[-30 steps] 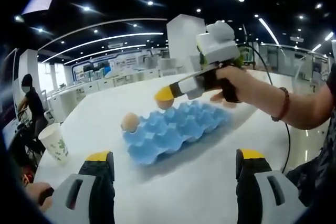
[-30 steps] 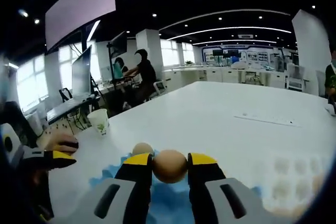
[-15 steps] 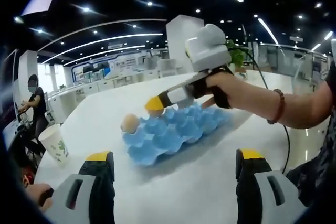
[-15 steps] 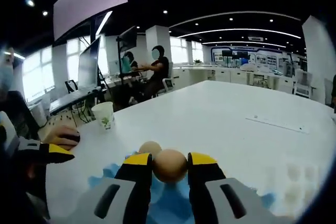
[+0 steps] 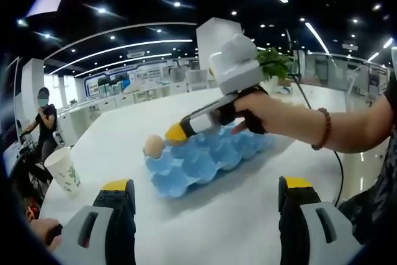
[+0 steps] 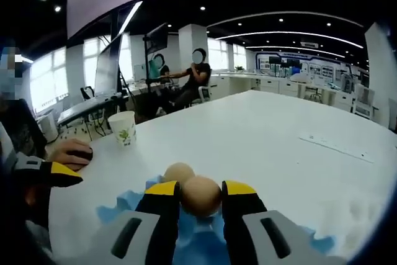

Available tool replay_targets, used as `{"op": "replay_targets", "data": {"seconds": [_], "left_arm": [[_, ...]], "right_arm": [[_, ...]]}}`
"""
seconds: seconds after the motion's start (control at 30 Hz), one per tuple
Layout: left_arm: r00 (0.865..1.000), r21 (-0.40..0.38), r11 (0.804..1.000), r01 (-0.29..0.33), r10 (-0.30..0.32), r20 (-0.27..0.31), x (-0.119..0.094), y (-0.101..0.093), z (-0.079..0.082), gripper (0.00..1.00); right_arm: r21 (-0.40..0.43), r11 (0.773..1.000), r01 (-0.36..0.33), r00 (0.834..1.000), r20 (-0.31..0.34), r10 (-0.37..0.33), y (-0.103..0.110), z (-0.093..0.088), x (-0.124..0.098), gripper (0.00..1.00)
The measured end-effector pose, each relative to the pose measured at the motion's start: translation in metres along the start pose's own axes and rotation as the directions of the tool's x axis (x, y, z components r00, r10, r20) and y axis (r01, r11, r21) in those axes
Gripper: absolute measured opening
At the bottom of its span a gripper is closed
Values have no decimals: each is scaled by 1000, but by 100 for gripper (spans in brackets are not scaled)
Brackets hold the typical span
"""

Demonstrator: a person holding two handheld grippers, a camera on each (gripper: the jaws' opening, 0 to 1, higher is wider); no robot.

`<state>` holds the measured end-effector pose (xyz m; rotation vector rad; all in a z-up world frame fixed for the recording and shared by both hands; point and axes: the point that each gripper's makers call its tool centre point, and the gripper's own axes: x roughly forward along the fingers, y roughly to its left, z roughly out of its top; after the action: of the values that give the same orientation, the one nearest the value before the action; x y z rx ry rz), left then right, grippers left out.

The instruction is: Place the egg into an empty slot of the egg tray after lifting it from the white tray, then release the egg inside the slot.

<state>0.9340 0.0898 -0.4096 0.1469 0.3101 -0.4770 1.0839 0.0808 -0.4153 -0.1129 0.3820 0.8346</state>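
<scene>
A blue egg tray [image 5: 205,156] lies on the white table, with one tan egg [image 5: 153,146] seated in its near-left corner slot. My right gripper [image 5: 175,133] reaches over the tray from the right, low above the slots beside that egg. In the right gripper view, my right gripper [image 6: 201,193] is shut on a tan egg [image 6: 201,195], just above the blue egg tray [image 6: 124,206]. The seated egg [image 6: 178,172] sits directly behind the held one. My left gripper [image 5: 205,190] stands open near the table's front, well short of the tray, with nothing between its jaws.
A paper cup [image 5: 64,168] with a green print stands left of the tray; the same paper cup [image 6: 124,136] shows at the table's edge. A person's forearm with a bracelet [image 5: 318,137] stretches across from the right. Seated people and desks [image 6: 180,85] are beyond the table.
My right gripper has carried its egg down and toward the near-left end of the tray, closer to the seated egg. My left gripper has stayed put.
</scene>
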Motion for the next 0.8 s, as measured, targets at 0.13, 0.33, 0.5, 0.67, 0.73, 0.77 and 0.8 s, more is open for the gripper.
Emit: {"op": "replay_targets", "data": {"seconds": [0.13,0.33,0.5,0.67,0.73,0.77,0.8], "left_arm": [[1000,-1,1000,0,0,-6,0,1,-2,98],[1000,-6,1000,-1,1,-5,1,3,-3,98],[1000,-10,1000,-2,2,-8,1,5,-5,98],[1000,-11,1000,0,0,-11,2,5,-7,98],[1000,-11,1000,1,-1,-17,3,5,-8,98],[1000,-10,1000,0,0,-18,3,5,-8,98],[1000,-11,1000,0,0,-16,3,5,-8,98]], "right_arm": [[3,1000,-6,1000,-7,6,0,-3,2,27],[1,1000,-9,1000,-18,9,1,-8,6,27],[9,1000,-12,1000,-15,12,2,-9,7,28],[-15,1000,-16,1000,-8,16,4,-10,8,28],[-15,1000,-20,1000,-3,20,4,-10,8,28],[-15,1000,-23,1000,-2,23,4,-10,8,28],[-14,1000,-25,1000,-1,25,4,-10,8,28]]}}
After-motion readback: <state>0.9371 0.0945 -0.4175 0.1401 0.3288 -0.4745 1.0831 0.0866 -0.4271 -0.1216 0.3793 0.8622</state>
